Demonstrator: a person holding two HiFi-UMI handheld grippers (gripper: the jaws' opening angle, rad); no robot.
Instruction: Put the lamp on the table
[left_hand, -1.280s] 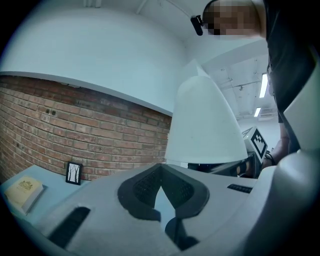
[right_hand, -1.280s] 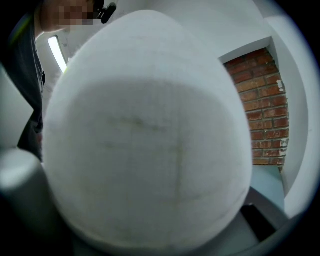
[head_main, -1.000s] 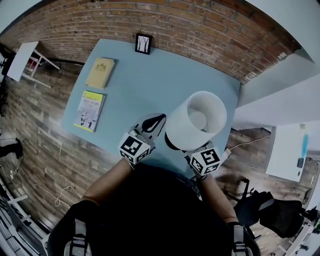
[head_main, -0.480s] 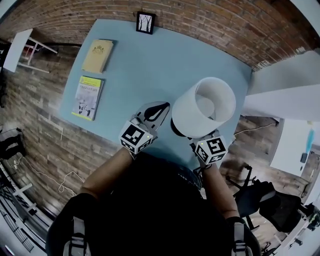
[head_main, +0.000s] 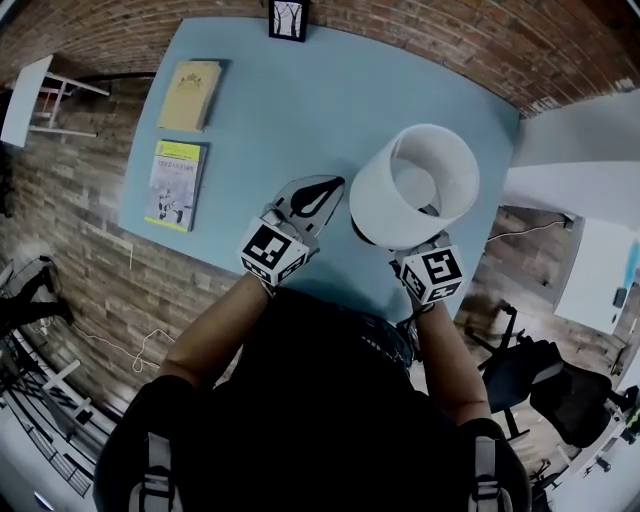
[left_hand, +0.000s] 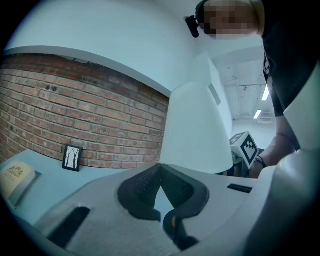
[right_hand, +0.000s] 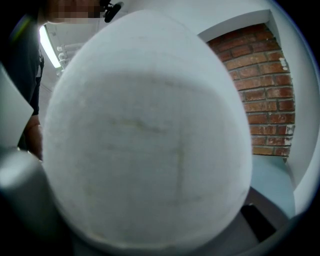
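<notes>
Left gripper (head_main: 330, 187): jaws pressed together at the tips, nothing between them. It points toward 2 o'clock, just beside the lamp (head_main: 415, 185), and I'd guess it is parked there as a steadying guard rather than a carrier.

Right gripper (head_main: 425, 268): it sits under the shade at the shade's 6 o'clock. The shade fills its own view, so I can't tell how the jaws stand. It is probably clamped low on the stem or base, since nothing else is holding the lamp.

The lamp is upright, open top facing the head camera, over the table (head_main: 260, 110) at its 4 o'clock corner. A dark base peeks out at the shade's 7 o'clock. I can't tell if the base touches the table yet.

Both forearms reach forward from the torso (left toward 1 o'clock, right near 12), elbows tucked in.

Two books (head_main: 178, 185) lie at the table's 9–10 o'clock edge and a framed picture (head_main: 288, 18) at 12, all well apart from the lamp.
</notes>
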